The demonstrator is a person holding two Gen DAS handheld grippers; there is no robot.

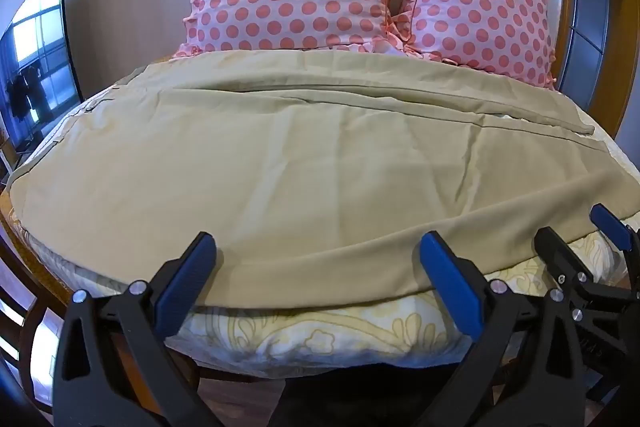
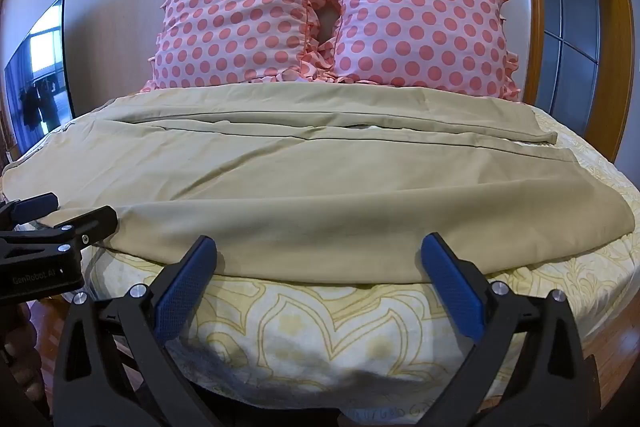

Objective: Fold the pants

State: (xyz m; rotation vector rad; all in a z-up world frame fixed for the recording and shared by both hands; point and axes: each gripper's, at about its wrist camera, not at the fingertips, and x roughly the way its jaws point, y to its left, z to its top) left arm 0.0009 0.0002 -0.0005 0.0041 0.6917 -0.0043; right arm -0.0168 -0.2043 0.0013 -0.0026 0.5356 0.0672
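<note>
Because the pants (image 2: 304,187) are thin woven cloth, we expect them to handle as light, limp and easily creased: they will sag between two grip points and slide a little on the patterned bedsheet (image 2: 328,323). We therefore judge the best hold to be at the near edge, one grip toward each end, so that the cloth lifts as a straight line. The thicker stitched bands, at what looks like the waist on the left and the leg hems on the right, should give the firmest bite.

The pants are khaki and lie spread flat across the bed, lengthwise from left to right. The two legs lie side by side, with a narrow gap between them toward the right. The far leg lies just in front of two pink polka-dot pillows (image 2: 332,19). Shallow wrinkles cross the near leg, and its near edge runs close to the foot of the mattress.

The left gripper (image 1: 316,255) hovers at the near edge with its jaws spread wide and nothing between them. The right gripper (image 2: 318,255) hovers further right along that edge, jaws equally wide and likewise empty. Neither is seen to touch the cloth.
</note>
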